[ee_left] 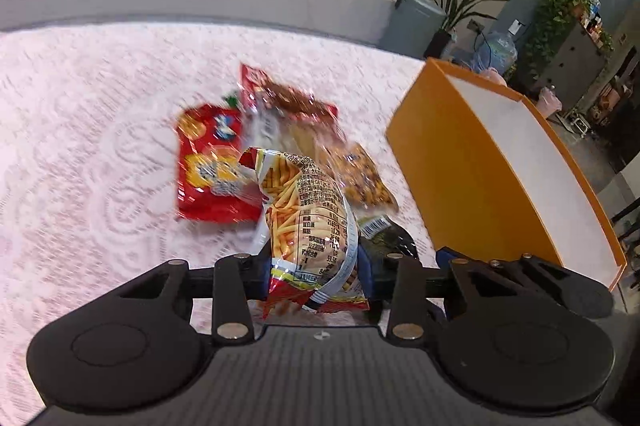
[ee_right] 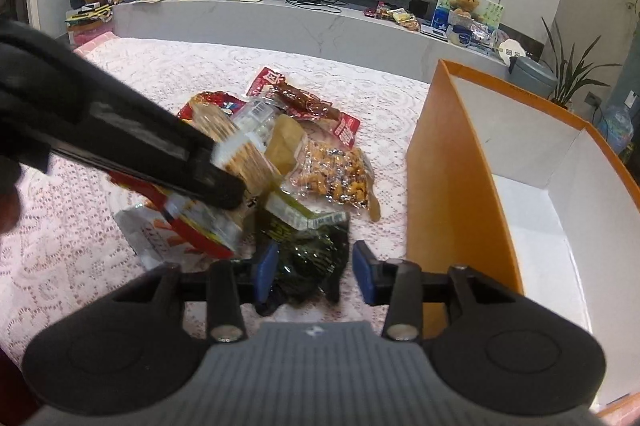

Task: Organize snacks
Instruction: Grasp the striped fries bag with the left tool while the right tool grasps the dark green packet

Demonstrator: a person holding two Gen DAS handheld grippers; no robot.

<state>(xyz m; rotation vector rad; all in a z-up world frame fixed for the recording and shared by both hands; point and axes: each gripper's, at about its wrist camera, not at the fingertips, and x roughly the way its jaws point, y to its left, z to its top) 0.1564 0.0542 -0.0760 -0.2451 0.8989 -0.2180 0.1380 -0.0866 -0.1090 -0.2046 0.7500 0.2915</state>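
Observation:
My left gripper [ee_left: 314, 266] is shut on a fries snack bag [ee_left: 308, 209], which stands upright between its pads above the pile. In the right wrist view its black fingers [ee_right: 192, 161] reach in from the left over the same bag [ee_right: 192, 226]. My right gripper [ee_right: 314, 276] is open around a dark green packet [ee_right: 308, 250]. The left pad touches the packet and a small gap shows at the right pad. Behind lie a red cracker bag [ee_left: 212, 165], a clear peanut packet [ee_right: 336, 173] and a red meat-snack packet [ee_right: 308, 101]. An orange box [ee_right: 452, 165] with a white inside stands to the right.
A pink lace cloth [ee_left: 80, 145] covers the table. Beyond its far edge runs a grey counter [ee_right: 304, 25] with a router, cables, a teddy bear and more snacks. Potted plants and a grey bin [ee_right: 532, 73] stand at the right.

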